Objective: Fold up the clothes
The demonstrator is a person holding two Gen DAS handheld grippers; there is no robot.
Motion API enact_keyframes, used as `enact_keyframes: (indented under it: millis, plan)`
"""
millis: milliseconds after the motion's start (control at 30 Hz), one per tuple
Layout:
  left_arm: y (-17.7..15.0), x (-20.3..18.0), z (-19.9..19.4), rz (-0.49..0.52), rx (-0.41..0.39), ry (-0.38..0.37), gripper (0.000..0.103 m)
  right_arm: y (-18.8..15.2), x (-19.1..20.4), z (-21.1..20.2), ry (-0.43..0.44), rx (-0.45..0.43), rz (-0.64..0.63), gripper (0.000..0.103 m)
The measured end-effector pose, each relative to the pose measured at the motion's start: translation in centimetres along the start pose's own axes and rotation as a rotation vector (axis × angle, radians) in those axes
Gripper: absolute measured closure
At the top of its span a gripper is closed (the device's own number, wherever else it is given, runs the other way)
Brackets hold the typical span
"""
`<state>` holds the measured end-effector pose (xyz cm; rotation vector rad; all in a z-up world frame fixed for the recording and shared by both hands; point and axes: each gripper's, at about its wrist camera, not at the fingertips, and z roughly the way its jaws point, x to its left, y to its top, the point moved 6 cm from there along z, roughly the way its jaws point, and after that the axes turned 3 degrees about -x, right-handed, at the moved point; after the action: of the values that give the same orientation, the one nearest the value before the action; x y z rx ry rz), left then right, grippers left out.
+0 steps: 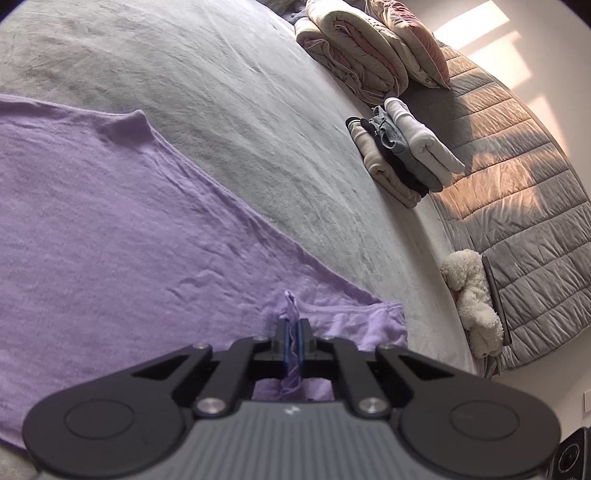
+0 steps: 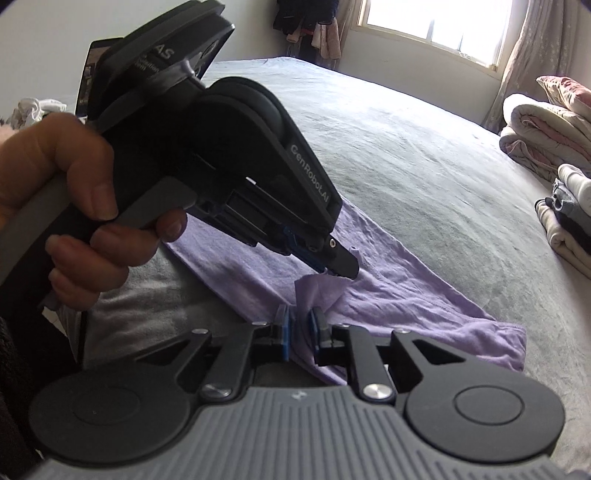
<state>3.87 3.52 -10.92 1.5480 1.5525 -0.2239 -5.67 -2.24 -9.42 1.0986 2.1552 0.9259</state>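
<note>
A purple garment (image 1: 110, 229) lies spread flat on the grey bed cover (image 1: 240, 92). My left gripper (image 1: 294, 332) is shut on a pinched fold of its near edge, and a strip of fabric sticks up between the pads. In the right wrist view a hand (image 2: 74, 192) holds the left gripper (image 2: 345, 269), tip down on the purple garment (image 2: 406, 295), which is lifted there into a small peak. Just below it, my right gripper (image 2: 300, 332) has a bunch of the same fabric between its blue pads, jaws narrowly apart around it.
A stack of folded clothes (image 1: 402, 155) sits at the bed's far edge, beside a folded duvet (image 1: 351, 48) and a pillow (image 1: 413, 33). A white plush toy (image 1: 472, 291) lies against a quilted grey cover (image 1: 517, 192). A window (image 2: 436, 22) and curtain (image 2: 535, 55) are beyond the bed.
</note>
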Motion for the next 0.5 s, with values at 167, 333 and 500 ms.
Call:
enact_keyframes:
  millis: [167, 333, 500]
  plan:
    - [0.1, 0.1, -0.1, -0.01, 0.005, -0.007, 0.095, -0.2, -1.8, -0.1, 0.014, -0.002, 0.118, 0.098]
    - [0.3, 0.0, -0.5, -0.03, 0.009, -0.024, 0.073, -0.9, -4.9, -0.3, 0.083, -0.004, 0.371, 0.099]
    - [0.1, -0.4, 0.0, -0.044, 0.03, -0.044, 0.073, -1.9, -7.9, -0.6, 0.171, -0.008, 0.62, 0.098]
